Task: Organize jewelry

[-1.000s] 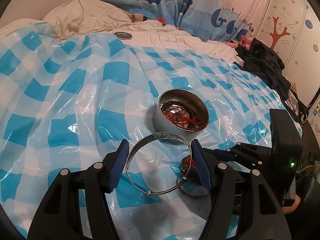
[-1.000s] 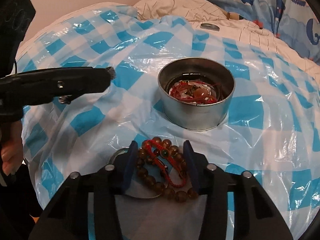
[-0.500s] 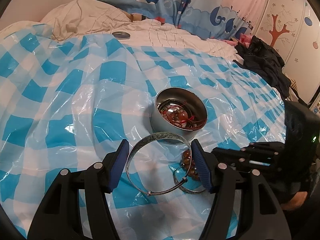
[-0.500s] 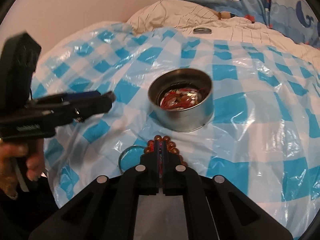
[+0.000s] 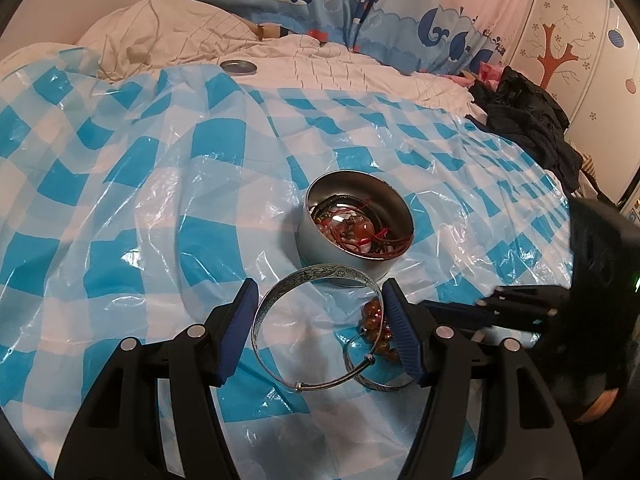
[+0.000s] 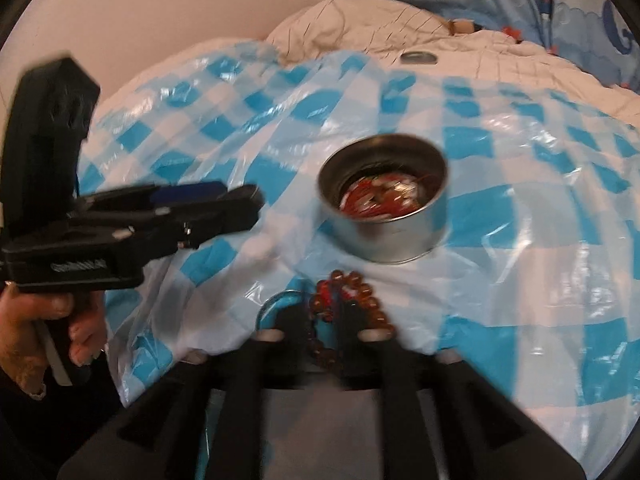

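My left gripper (image 5: 318, 312) is shut on a silver bangle (image 5: 320, 276), held flat between its blue pads above the sheet. A round metal tin (image 5: 356, 220) full of red and dark jewelry sits just beyond it; it also shows in the right wrist view (image 6: 384, 208). My right gripper (image 6: 326, 320) is shut on a brown bead bracelet (image 6: 360, 292) with red cord, lifted slightly off the sheet; the view is blurred. A second silver bangle (image 5: 376, 376) lies on the sheet beside the beads (image 5: 374, 312). The left gripper body (image 6: 132, 228) shows at left.
A blue and white checked plastic sheet (image 5: 140, 200) covers the bed. A small metal lid (image 5: 239, 67) lies on the white quilt at the back. Dark clothes (image 5: 528, 120) are piled at the right. A whale-print curtain (image 5: 360, 4) hangs behind.
My right gripper shut on the bead bracelet and has started to lift it, pulling back from the tin. My left gripper holds the silver bangle throughout, nearly still.
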A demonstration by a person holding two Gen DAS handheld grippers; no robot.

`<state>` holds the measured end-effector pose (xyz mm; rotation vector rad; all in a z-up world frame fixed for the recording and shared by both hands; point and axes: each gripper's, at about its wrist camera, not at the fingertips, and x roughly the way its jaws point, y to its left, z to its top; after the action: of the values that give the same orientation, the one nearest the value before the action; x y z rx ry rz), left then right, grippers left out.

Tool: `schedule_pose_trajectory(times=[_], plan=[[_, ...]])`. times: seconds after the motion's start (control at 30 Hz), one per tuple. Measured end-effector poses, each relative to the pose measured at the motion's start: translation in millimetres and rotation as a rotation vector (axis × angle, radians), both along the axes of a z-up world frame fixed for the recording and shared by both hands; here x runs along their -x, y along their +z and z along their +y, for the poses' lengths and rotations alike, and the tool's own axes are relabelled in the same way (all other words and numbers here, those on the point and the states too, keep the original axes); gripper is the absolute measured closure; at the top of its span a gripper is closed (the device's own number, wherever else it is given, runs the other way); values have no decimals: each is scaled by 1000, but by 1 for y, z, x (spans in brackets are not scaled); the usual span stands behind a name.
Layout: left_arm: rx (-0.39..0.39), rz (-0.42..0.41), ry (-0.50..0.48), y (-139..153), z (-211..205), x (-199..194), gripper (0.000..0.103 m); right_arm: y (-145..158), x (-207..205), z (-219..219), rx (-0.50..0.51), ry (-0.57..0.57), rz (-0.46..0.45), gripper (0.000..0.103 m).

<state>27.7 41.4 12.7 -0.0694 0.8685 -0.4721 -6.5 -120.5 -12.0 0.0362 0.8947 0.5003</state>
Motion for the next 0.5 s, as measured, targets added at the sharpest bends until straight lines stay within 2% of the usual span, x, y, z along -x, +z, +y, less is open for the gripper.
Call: schedule_pose_trajectory(times=[0.03, 0.13, 0.2, 0.27, 0.33, 0.43, 0.5], plan=[[1, -1, 0, 0, 0, 0, 43, -2, 0, 7, 19, 3, -12, 53], [5, -4, 1, 0, 1, -1, 43, -7, -2, 20, 81, 5, -38, 53], [8, -7, 3, 1, 1, -2, 43, -14, -5, 22, 96, 2, -23, 53], [8, -7, 2, 1, 1, -3, 43, -22, -9, 21, 104, -7, 0, 74], [9, -7, 1, 1, 1, -3, 43, -25, -12, 18, 102, -15, 4, 85], [7, -8, -5, 2, 0, -3, 43, -21, -11, 13, 64, -15, 3, 100], [5, -8, -7, 2, -1, -2, 43, -16, -9, 8, 40, -20, 0, 100]])
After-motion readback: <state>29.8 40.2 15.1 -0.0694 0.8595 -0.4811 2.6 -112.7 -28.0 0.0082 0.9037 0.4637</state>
